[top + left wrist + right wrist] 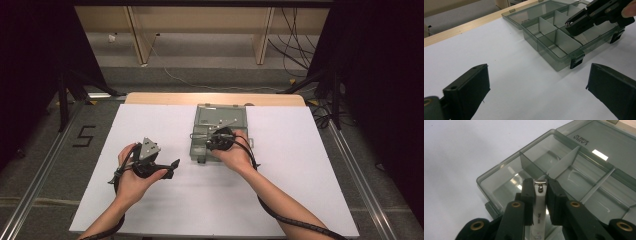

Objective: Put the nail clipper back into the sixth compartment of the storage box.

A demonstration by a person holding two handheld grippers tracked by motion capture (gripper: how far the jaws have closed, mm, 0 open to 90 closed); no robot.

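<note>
Right gripper view shows fingers (554, 202) pinching a nail clipper (539, 205) over the organizer box (499, 175).

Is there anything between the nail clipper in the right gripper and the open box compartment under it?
Nothing visible. The right gripper holds the nail clipper just above the open organizer box, whose lid lies folded back. The compartments below look empty; only the upright dividers stand nearby, beyond the clipper's tip.

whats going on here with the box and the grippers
A person holds a gripper in each hand at a white table. The right gripper is shut on a nail clipper, holding it over the open compartment box, not yet set down. The left gripper waits open over the table beside the box.
</note>
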